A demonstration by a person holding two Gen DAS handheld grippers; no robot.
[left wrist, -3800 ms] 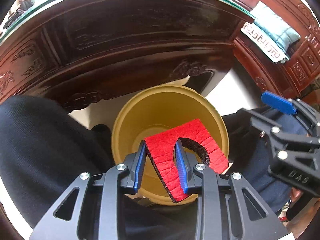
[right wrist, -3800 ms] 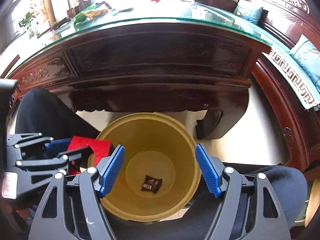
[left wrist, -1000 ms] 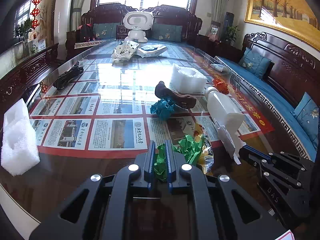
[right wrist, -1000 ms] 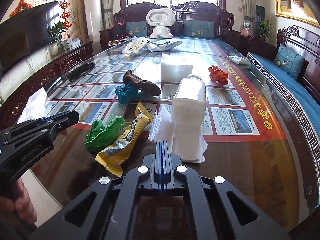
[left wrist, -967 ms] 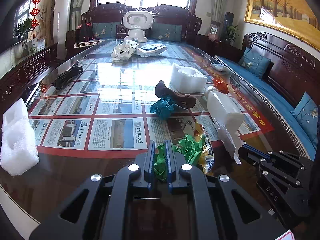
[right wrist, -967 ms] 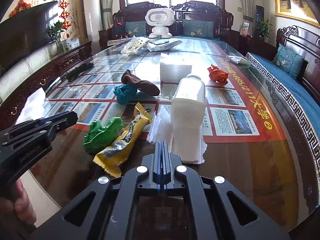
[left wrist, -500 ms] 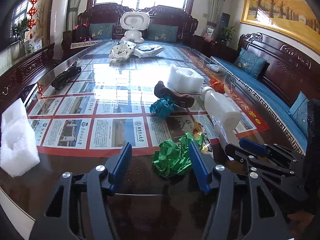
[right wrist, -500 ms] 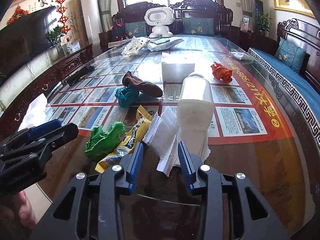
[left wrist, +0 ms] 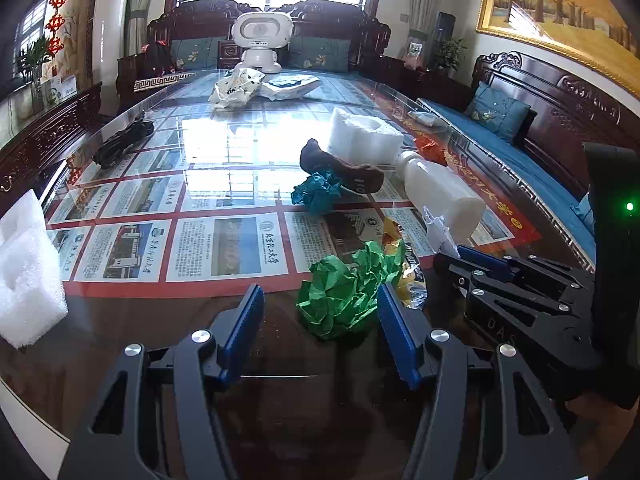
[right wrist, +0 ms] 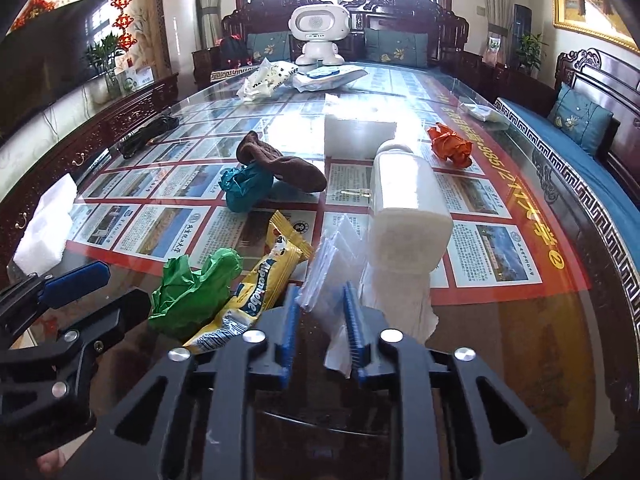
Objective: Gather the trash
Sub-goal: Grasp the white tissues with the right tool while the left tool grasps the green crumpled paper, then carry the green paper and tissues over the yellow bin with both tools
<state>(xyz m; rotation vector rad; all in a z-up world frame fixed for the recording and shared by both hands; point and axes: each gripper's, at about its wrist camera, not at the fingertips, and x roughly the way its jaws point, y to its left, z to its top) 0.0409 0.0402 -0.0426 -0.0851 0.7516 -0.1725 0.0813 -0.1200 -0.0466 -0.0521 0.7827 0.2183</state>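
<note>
Green crumpled paper point(left wrist: 344, 296) sits on the glass table point(left wrist: 224, 152) between the blue pads of the left gripper point(left wrist: 320, 324), nearer its right finger, and no pad presses it. Those jaws stand wide apart; a second ago they were shut together with the paper just ahead of them. Just right of the paper lies a yellow snack wrapper point(right wrist: 256, 292). Beyond it, the right gripper point(right wrist: 320, 320) is part open, its fingers straddling a clear plastic bag point(right wrist: 332, 264); a second ago these jaws were shut too. Touching the bag on the gripper's right lies a white plastic bottle point(right wrist: 404, 208). Farther ahead rest a teal paper wad point(right wrist: 244, 188) against a brown sock point(right wrist: 280, 164), and a white foam block point(right wrist: 356, 132). An orange paper wad point(right wrist: 450, 146) sits ahead to the right.
</note>
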